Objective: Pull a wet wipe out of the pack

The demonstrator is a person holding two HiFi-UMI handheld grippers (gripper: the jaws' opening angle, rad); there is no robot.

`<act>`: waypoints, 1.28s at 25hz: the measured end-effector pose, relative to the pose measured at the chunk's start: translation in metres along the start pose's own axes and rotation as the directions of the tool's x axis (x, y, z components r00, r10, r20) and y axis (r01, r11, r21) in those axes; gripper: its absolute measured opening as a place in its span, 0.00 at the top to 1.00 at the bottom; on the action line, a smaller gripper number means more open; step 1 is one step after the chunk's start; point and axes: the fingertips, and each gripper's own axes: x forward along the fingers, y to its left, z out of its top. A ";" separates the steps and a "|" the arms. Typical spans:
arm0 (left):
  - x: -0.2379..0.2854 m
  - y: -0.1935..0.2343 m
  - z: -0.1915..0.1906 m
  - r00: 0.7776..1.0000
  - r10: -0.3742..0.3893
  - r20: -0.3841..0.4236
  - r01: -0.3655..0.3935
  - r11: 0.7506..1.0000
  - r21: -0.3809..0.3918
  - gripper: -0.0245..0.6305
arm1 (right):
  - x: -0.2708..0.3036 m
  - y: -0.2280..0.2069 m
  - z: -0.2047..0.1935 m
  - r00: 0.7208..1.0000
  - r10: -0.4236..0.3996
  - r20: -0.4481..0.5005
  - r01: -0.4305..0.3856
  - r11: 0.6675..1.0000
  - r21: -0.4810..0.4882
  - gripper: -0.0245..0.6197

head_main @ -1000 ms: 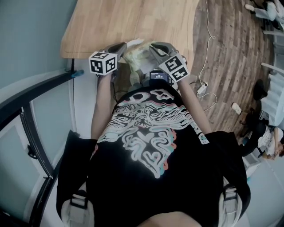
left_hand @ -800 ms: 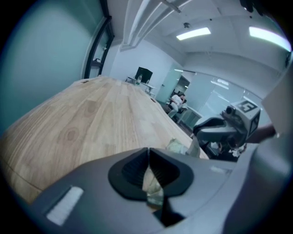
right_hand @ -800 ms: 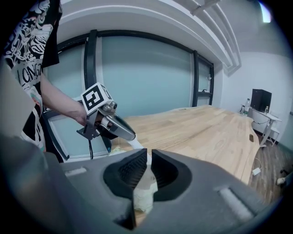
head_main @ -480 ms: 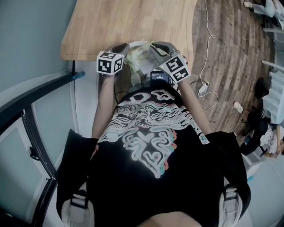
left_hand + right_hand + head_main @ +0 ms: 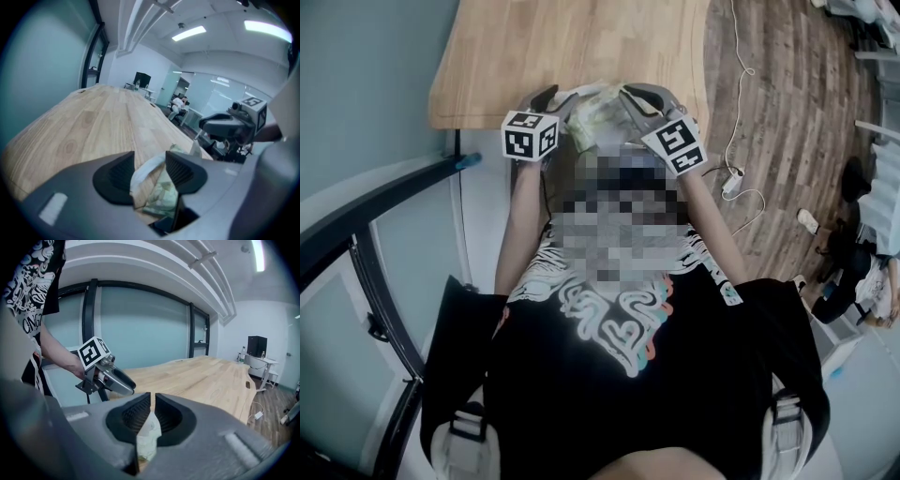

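A pale green wet wipe pack (image 5: 595, 111) is held just above the near edge of the wooden table (image 5: 581, 47), between the two grippers. My left gripper (image 5: 555, 97) is at its left end. Its jaws have just been opening and now stand apart, no pad pressing. A white strip (image 5: 145, 171) and the green pack (image 5: 165, 197) lie loosely in the gap of the left gripper (image 5: 150, 161). My right gripper (image 5: 628, 94) is at the pack's right end. Seen close, the right gripper (image 5: 153, 401) has its jaws nearly together, pinching the pack's (image 5: 147, 437) pale edge.
The long wooden table (image 5: 93, 122) stretches away ahead. A glass wall with black frames (image 5: 140, 324) is on the left side. Cables and a plug (image 5: 731, 183) lie on the plank floor at the right. Desks and seated people are far off.
The left gripper's marker cube has shifted slightly right toward the pack, and its jaws now stand spread. The right gripper has risen a little with the pack.
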 end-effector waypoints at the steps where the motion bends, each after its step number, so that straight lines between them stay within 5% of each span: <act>1: -0.002 -0.001 0.003 1.000 0.001 0.015 -0.001 1.000 0.003 0.69 | -0.002 -0.001 0.002 1.000 -0.009 0.009 0.009 1.000 0.000 0.92; 5: -0.015 -0.001 0.020 0.993 0.014 0.116 -0.017 0.999 0.029 0.68 | -0.009 -0.004 0.010 0.998 -0.046 0.031 0.046 0.999 -0.001 0.92; 14: -0.035 -0.005 0.042 0.976 0.074 0.205 -0.098 0.989 0.109 0.71 | -0.021 -0.008 0.029 0.989 -0.116 0.088 0.116 0.993 0.001 0.92; 21: -0.081 -0.013 0.090 0.915 0.107 0.388 -0.164 0.979 0.117 0.97 | -0.029 -0.009 0.054 0.969 -0.174 0.174 0.173 0.985 0.021 0.96; 28: -0.123 -0.015 0.131 0.848 0.161 0.504 -0.239 0.967 0.093 0.98 | -0.041 -0.012 0.082 0.938 -0.225 0.265 0.228 0.973 0.018 0.96; 32: -0.128 -0.016 0.134 0.840 0.173 0.515 -0.270 0.955 0.119 0.98 | -0.055 -0.018 0.098 0.905 -0.270 0.327 0.281 0.960 0.016 0.96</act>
